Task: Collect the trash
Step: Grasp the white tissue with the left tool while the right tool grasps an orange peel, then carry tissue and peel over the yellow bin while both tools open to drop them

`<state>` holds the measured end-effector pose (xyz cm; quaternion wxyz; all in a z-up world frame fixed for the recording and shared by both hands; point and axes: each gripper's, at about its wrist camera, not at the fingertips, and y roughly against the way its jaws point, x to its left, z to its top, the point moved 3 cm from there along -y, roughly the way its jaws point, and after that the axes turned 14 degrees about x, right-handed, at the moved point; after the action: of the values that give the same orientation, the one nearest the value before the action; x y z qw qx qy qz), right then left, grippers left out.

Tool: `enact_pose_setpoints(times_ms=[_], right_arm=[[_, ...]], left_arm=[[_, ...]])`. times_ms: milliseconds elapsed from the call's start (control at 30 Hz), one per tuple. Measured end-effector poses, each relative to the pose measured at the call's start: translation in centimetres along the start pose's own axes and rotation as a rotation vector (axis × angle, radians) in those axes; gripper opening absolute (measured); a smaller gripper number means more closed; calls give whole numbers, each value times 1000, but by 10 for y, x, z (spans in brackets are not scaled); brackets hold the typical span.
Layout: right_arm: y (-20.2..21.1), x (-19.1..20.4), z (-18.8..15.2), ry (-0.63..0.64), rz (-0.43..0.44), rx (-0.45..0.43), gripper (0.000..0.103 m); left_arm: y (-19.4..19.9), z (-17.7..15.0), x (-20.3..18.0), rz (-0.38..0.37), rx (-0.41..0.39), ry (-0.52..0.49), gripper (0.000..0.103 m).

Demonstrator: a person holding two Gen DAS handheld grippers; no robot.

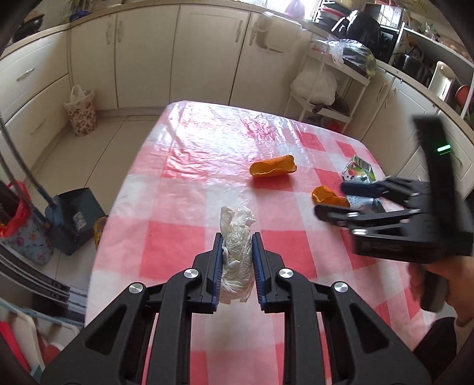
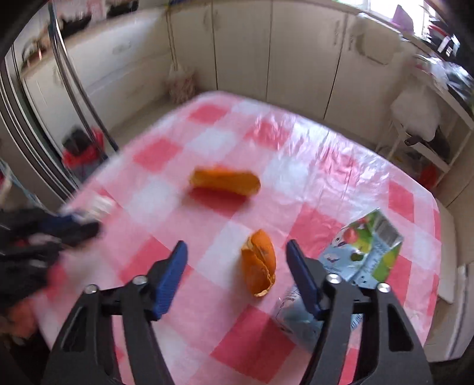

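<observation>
— Pink-and-white checked plastic covers the bench [image 1: 177, 183]. What's on it?
— Toward its right edge, a crushed juice carton [image 2: 367, 251]; two orange peels, the longer one [image 2: 225, 180] mid-bench, the smaller one [image 2: 259, 262] beside the carton.
— And the grippers?
— The right gripper [image 2: 237, 275] is spread wide, straddling the smaller peel without touching it. The left gripper [image 1: 237, 260] is clenched on a crumpled white tissue [image 1: 237, 251] near the left edge.

Bright daylight from a window [image 2: 382, 9] at top right; glare across the plastic cover of the bench [image 1: 207, 139]. Left wrist view sharp; right wrist view motion-blurred. Fisheye bending and dark vignette at edges
</observation>
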<state>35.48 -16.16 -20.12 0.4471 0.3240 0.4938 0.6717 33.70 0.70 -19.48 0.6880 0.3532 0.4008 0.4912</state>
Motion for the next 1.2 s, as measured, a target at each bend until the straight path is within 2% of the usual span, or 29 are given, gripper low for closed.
enact_pose_setpoints(times_ms=[33, 100, 200, 400, 533, 600, 700, 833, 933, 1067, 1133, 1167, 1200], right_arm=[[-12, 0, 0, 6, -11, 34, 46], [-16, 0, 0, 16, -46, 32, 22], [5, -6, -4, -52, 76, -9, 19], [91, -6, -49, -109, 195, -182, 18], [168, -26, -115, -191, 193, -315, 18], [194, -39, -149, -239, 155, -350, 18], [224, -70, -230, -349, 78, -363, 18], [218, -106, -329, -513, 33, -308, 18], [189, -126, -391, -632, 14, -243, 18], [147, -152, -440, -759, 30, -191, 18], [124, -161, -453, -799, 43, -149, 22], [113, -167, -459, -827, 48, -120, 34], [108, -172, -464, -853, 47, -105, 52]], left_arm=[[6, -4, 1, -5, -5, 4, 18], [16, -10, 3, -11, -16, 5, 18], [33, -18, -4, -22, -37, -5, 18], [70, -31, -49, -89, -77, -72, 18], [91, -45, -110, -173, -77, -170, 18], [101, -56, -153, -227, -70, -249, 18], [111, -78, -222, -323, -31, -355, 18], [110, -113, -315, -416, 65, -500, 18], [100, -141, -378, -422, 132, -600, 18], [65, -172, -439, -403, 255, -665, 19], [37, -186, -467, -361, 338, -703, 20], [27, -191, -476, -332, 351, -719, 26], [18, -194, -482, -312, 367, -727, 29]])
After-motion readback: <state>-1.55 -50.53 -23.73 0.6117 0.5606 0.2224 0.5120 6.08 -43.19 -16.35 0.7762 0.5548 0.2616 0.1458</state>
